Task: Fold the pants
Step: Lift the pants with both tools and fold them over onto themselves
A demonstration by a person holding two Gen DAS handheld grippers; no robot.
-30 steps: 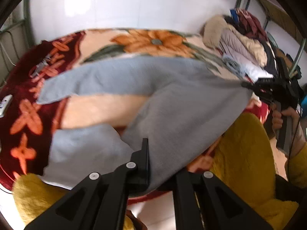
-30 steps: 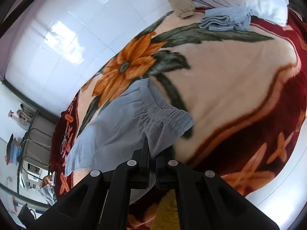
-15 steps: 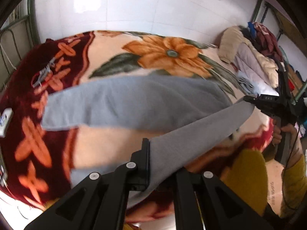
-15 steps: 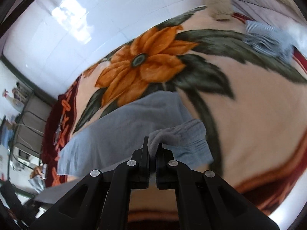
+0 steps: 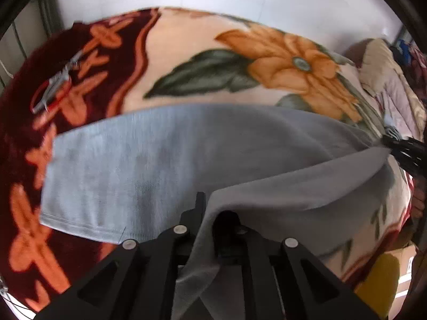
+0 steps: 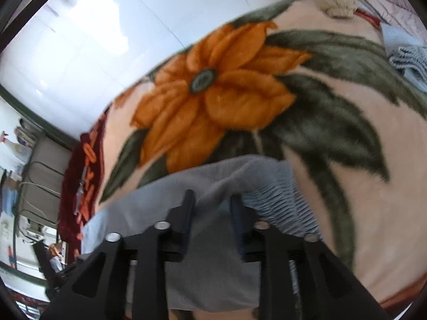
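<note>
A: Nearest in the left wrist view, what is hard to make out?

B: The left gripper (image 5: 213, 213) has soft grey cloth draped between and over its black fingers; the right-hand fingertip is mostly covered, so a firm pinch cannot be told, though a fold of the grey pants (image 5: 165, 160) passes through the gap. Motion blur smears the whole frame.

A: And the right wrist view?

B: The right gripper (image 6: 210, 200) stands with its fingers apart, the ribbed elastic waistband (image 6: 283, 208) bunched just beyond and beside them. Loose knit fabric lies across the gap between them; the lower part of the cloth is cut off by the gripper body.

A: Where do the pants sit?

B: Across the lower middle of both frames, on a plush floral blanket (image 5: 186, 40). One leg lies flat toward the left in the left view, its stitched hem showing; the other is lifted as a taut sheet running to the right edge.

A: Farther back?

B: A big orange flower (image 6: 213, 85) with dark green leaves, then glossy white wall tiles (image 6: 93, 26). A heap of bedding (image 5: 387, 80) at the right edge is cropped and indistinct.
</note>
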